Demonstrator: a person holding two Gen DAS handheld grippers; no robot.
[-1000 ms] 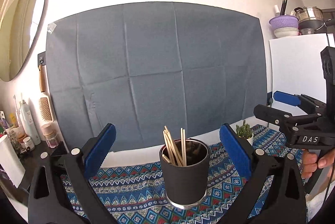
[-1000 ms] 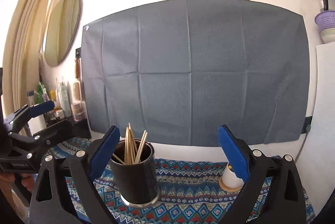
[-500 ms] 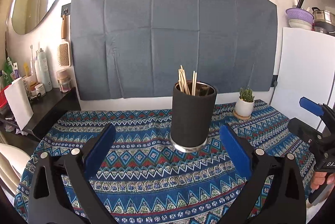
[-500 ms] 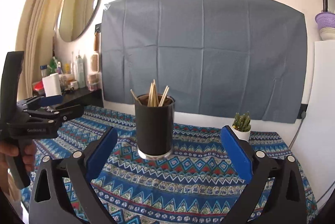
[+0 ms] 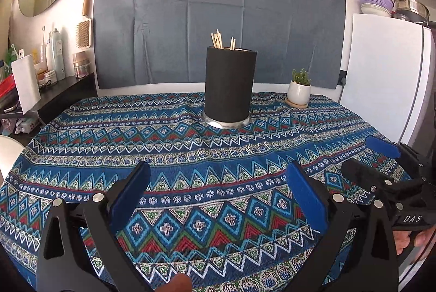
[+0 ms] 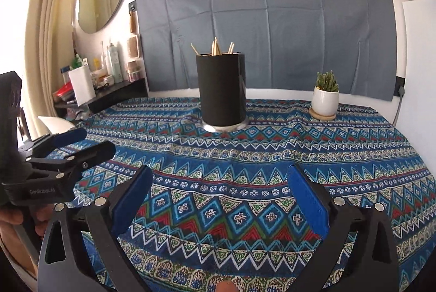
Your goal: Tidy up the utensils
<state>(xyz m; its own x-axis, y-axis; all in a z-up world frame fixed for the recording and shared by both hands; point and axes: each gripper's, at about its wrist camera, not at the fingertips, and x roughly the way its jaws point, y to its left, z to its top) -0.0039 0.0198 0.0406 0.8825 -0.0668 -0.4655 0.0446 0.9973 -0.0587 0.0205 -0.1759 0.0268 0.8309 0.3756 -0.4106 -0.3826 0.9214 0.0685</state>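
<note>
A black cylindrical holder (image 5: 230,86) stands upright on the patterned tablecloth (image 5: 190,155), with several wooden chopsticks (image 5: 218,40) sticking out of its top. It also shows in the right wrist view (image 6: 222,90) with the chopsticks (image 6: 216,48). My left gripper (image 5: 218,189) is open and empty, low over the cloth, well short of the holder. My right gripper (image 6: 218,189) is open and empty, likewise back from the holder. Each gripper shows in the other's view: the right one (image 5: 381,158) at the right edge, the left one (image 6: 79,144) at the left edge.
A small potted succulent (image 5: 299,89) on a coaster sits at the back right of the table. A white fridge (image 5: 381,74) stands to the right, with bowls and pots on top. A dark shelf (image 5: 54,90) with bottles and jars is on the left.
Both grippers have pulled back and down from the holder, which stood close between the fingers a second ago. It now stands farther off on the cloth. Both grippers stayed open.
</note>
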